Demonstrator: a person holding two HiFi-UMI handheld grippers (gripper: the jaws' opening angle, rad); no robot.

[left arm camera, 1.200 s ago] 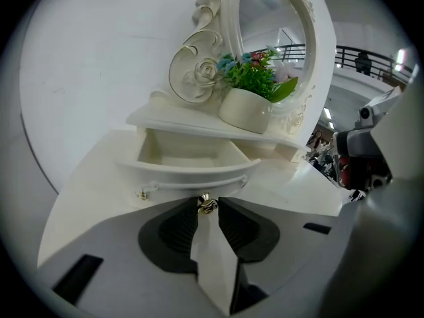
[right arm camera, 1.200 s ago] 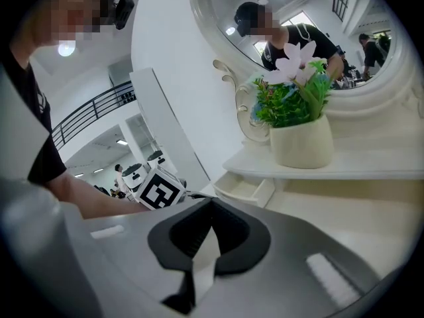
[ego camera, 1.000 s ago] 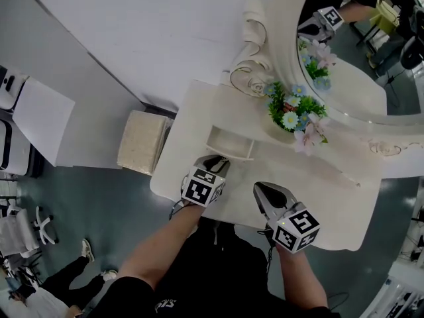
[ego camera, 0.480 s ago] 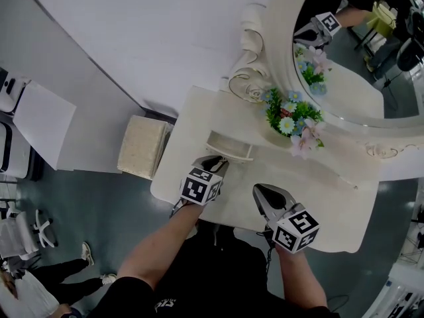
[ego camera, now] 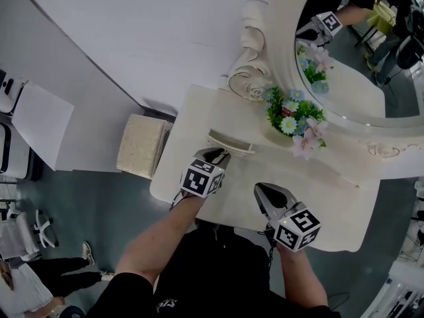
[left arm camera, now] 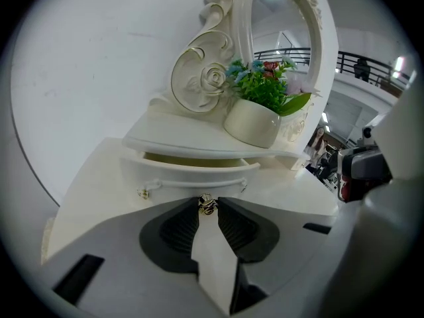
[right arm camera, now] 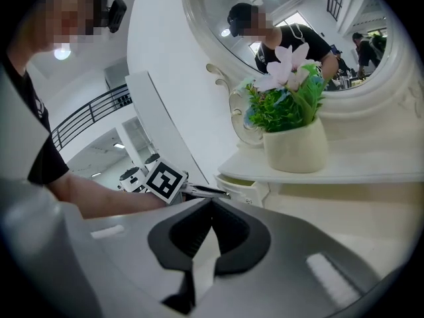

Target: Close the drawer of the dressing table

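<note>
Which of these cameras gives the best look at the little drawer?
The left gripper view: the drawer faces it squarely, slightly open, its gold knob between the jaws. The head view shows only its rim from above; the right gripper view shows it small and side-on.

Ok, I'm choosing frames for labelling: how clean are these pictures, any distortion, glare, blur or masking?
Head view: evenly lit and sharp, but the wide lens bows the dressing table. Left gripper view: black round vignette, drawer knob crisp, a lamp's bright spot in the mirror. Right gripper view: same vignette, mosaic patches over faces.
</note>
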